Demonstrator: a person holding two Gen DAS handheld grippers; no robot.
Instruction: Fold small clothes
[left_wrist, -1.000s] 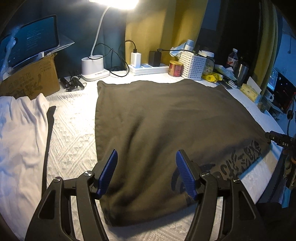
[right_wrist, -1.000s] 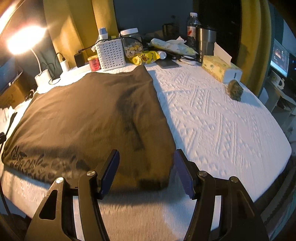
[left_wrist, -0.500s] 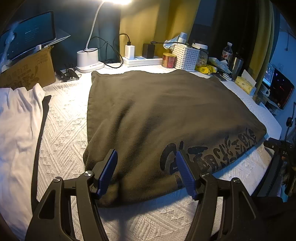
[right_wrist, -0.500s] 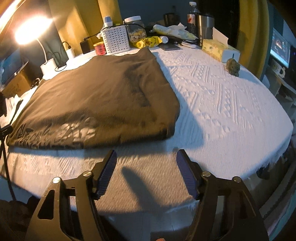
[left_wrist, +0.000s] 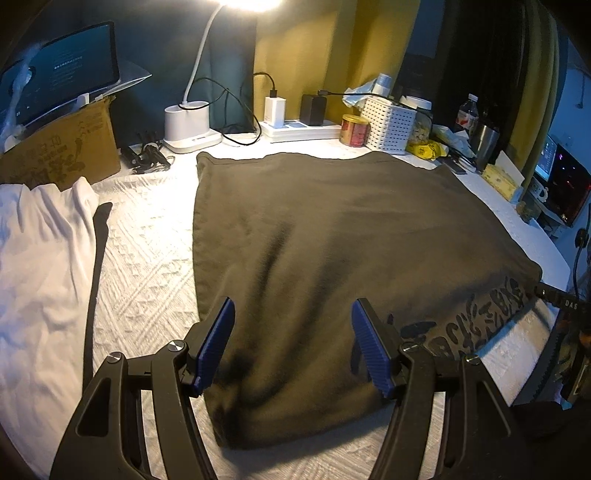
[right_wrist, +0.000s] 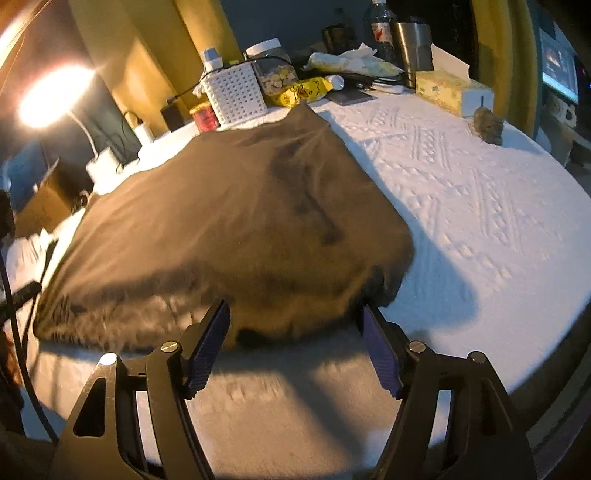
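A dark olive garment (left_wrist: 332, 258) with black lettering along its near edge lies flat on the white quilted table cover (left_wrist: 147, 258). It also shows in the right wrist view (right_wrist: 221, 229). My left gripper (left_wrist: 293, 343) is open and empty, hovering over the garment's near left corner. My right gripper (right_wrist: 295, 343) is open and empty, its blue pads at the garment's near right corner, with the cloth edge between them.
A white garment (left_wrist: 37, 258) lies at the left. A cardboard box (left_wrist: 62, 155), lamp base (left_wrist: 188, 125), power strip, red tin (left_wrist: 354, 129) and white basket (right_wrist: 236, 92) line the back. A tissue box (right_wrist: 450, 90) and a small brown object (right_wrist: 487, 125) sit at the right.
Both grippers moved forward again towards the garment's near corners after drawing back. The right wrist view is blurred by motion. Both stay open.
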